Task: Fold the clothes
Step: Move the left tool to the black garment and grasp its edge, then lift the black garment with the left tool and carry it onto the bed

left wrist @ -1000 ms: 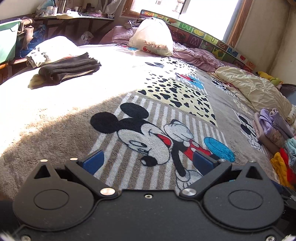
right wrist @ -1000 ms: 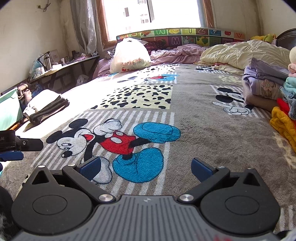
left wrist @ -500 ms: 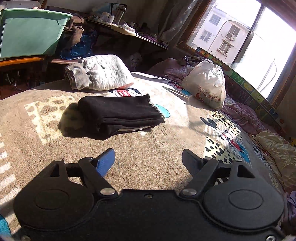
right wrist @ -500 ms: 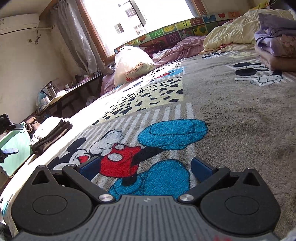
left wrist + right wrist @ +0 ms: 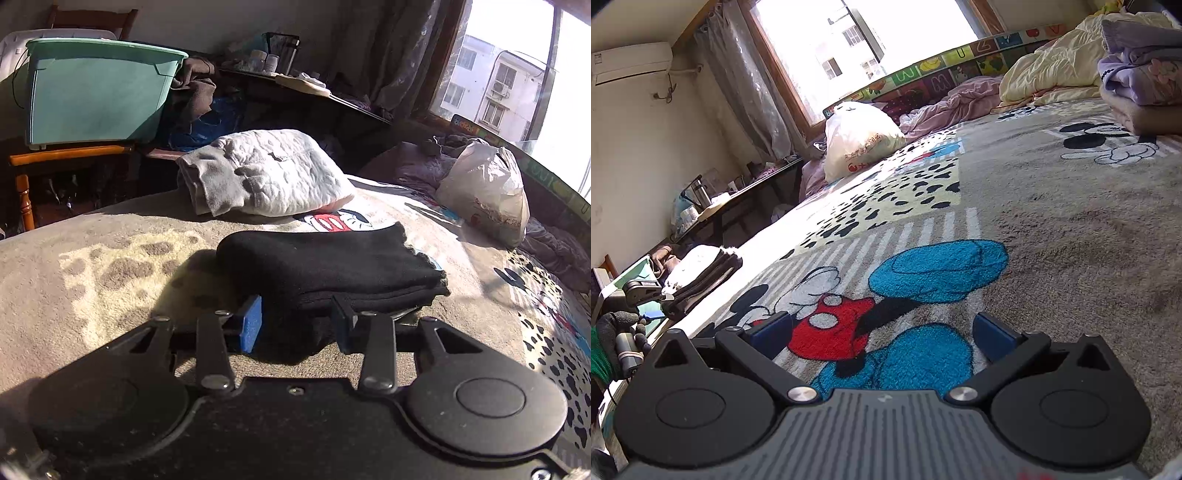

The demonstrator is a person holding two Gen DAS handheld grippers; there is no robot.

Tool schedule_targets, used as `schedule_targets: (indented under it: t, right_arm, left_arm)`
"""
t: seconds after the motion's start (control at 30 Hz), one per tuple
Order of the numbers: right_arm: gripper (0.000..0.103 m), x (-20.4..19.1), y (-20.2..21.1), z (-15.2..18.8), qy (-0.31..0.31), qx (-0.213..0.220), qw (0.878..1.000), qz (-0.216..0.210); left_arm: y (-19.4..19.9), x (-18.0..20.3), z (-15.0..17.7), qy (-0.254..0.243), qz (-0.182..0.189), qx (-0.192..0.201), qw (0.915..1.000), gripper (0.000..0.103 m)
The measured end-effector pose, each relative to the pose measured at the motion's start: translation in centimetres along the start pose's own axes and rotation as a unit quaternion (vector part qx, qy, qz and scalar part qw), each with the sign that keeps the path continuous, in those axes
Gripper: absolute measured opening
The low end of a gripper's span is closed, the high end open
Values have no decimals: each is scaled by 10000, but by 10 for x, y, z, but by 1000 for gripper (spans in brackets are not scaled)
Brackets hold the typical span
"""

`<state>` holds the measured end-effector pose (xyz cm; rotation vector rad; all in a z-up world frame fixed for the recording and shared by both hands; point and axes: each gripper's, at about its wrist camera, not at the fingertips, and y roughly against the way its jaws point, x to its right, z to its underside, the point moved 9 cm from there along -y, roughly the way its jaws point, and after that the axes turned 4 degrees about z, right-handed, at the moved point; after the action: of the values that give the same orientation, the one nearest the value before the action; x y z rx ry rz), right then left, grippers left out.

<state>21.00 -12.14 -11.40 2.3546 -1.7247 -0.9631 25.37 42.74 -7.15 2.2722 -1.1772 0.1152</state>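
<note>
A folded black garment (image 5: pixel 332 266) lies on the Mickey Mouse blanket (image 5: pixel 92 266). My left gripper (image 5: pixel 297 323) is at its near edge, its blue pads on either side of the fabric, jaws partly closed around it. A folded grey-white garment (image 5: pixel 266 177) lies just behind the black one. In the right wrist view both folded garments (image 5: pixel 701 273) show at the far left by the left gripper (image 5: pixel 642 291). My right gripper (image 5: pixel 882 332) is open and empty, low over the blanket (image 5: pixel 1071 240).
A teal storage bin (image 5: pixel 96 88) stands on a wooden chair at the left. A white plastic bag (image 5: pixel 487 192) sits near the window. A cluttered side table (image 5: pixel 738 195) runs beside the bed. Folded purple clothes (image 5: pixel 1141 74) and a cream quilt (image 5: pixel 1052 70) lie at the right.
My left gripper has moved forward to the black garment and its jaws have narrowed around the near edge. My right gripper has tilted lower over the blanket and stays open.
</note>
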Motion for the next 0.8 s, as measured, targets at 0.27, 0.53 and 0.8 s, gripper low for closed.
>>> schedule_targets:
  t: [0.27,0.53,0.8]
  right_arm:
    - [103,0,-1,-1,-10,6,10000,-8]
    - [103,1,-1,0,-28,23,10000,-26]
    - [103,2,0,-1,-73,13,10000,-41]
  left_arm:
    - [-6,-9,-8,257,191,-55,9995,19]
    - [46,49,-6,69,1281,-67,9917,11]
    - [199,205,49,-681,3194,-418,9443,10]
